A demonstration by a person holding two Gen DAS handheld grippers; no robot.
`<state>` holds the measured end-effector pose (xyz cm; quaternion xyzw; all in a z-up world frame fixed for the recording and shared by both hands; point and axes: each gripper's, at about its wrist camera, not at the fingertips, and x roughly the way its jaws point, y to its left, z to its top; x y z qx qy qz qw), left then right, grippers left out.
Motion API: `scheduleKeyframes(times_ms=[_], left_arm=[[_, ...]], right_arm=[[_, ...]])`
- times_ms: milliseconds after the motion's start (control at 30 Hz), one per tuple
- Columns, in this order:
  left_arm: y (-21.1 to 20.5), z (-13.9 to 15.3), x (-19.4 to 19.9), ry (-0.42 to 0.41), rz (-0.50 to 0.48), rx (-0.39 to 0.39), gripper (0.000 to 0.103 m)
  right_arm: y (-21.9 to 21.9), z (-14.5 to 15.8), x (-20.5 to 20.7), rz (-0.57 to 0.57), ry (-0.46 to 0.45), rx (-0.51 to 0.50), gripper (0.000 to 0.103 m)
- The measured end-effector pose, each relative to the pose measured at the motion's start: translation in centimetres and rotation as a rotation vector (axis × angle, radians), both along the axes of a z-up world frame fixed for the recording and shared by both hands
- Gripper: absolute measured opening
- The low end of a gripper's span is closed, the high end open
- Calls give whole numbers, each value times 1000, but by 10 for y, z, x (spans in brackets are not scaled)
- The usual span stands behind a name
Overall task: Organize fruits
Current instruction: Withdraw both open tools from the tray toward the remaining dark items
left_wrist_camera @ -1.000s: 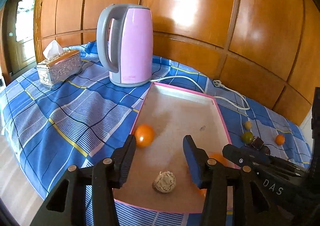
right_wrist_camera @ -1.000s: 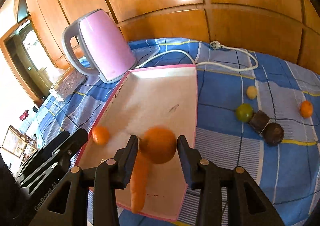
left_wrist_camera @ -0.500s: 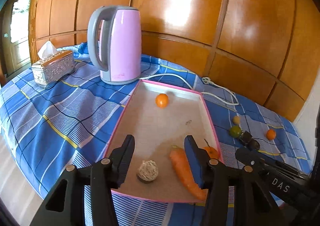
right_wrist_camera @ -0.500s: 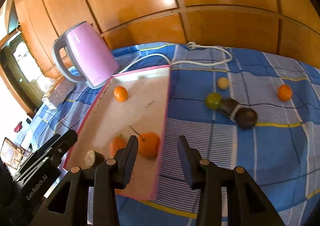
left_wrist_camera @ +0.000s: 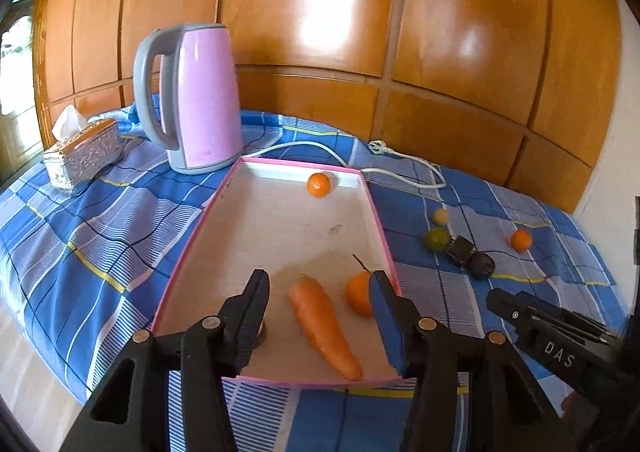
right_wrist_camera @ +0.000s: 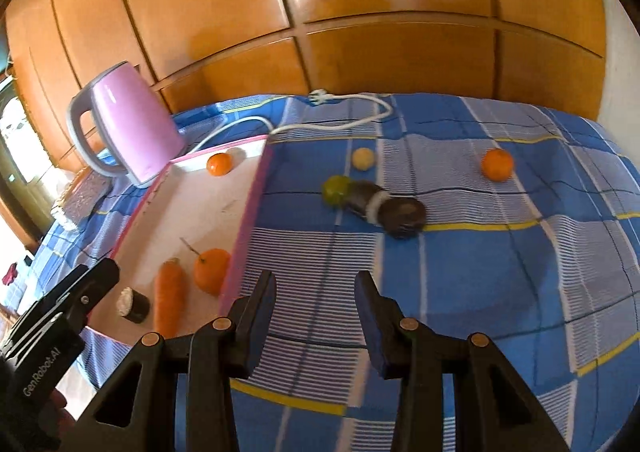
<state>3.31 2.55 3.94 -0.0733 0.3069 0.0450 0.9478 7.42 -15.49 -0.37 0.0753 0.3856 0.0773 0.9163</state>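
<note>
Left wrist view. The left tongs [left_wrist_camera: 318, 304] stand part open over the near end of the pink-rimmed tray [left_wrist_camera: 192, 244], gripping nothing. A carrot [left_wrist_camera: 322, 326] lies between the two arms without touching them. A stemmed orange [left_wrist_camera: 360, 294] sits just beside the carrot, against the tray's right wall. A small dark roll with a pale top [left_wrist_camera: 260, 332] is mostly hidden behind the left finger. A tangerine [left_wrist_camera: 319, 184] rests at the far wall. A pink kettle [left_wrist_camera: 192, 99] and a tissue box [left_wrist_camera: 82, 155] stand beyond the tray on the blue checked cloth [left_wrist_camera: 92, 236].

Right wrist view. The right tongs [right_wrist_camera: 316, 308] are likewise part open and empty, above bare cloth just right of the tray's long edge. Four pieces wait outside the tray: a green fruit [right_wrist_camera: 336, 189], touching a dark object with a white band [right_wrist_camera: 386, 209] that is blurred and may be two pieces; a pale yellow ball [right_wrist_camera: 363, 159]; and an orange [right_wrist_camera: 497, 164], well apart to the right.

Step in hand, as judged: between placements, with four pieces in the tray. The next move calls for the right tongs to reach forward to the green fruit cluster and close on one piece.

Room: the cloth ahead is clear. The kettle's white cord [right_wrist_camera: 340, 123] lies behind the fruit, out of the path. The tray's raised rim must be cleared on return.
</note>
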Motion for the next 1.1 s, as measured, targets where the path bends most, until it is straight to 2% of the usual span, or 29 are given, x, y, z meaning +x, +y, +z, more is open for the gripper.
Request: scheduleKeyframes(times_ms=[633,900,1100], left_arm=[[-43,-10,12,27,-133,50,52],[-61,-9,29,48,-185,22,52],[-70,-15,37,62,-198,29,52]], right_arm=[[-64,-17,5,-176,6,-1,41],[-71,-21,11,-178,1,10,41],[-66,-19,27,-117,-1,19,41]])
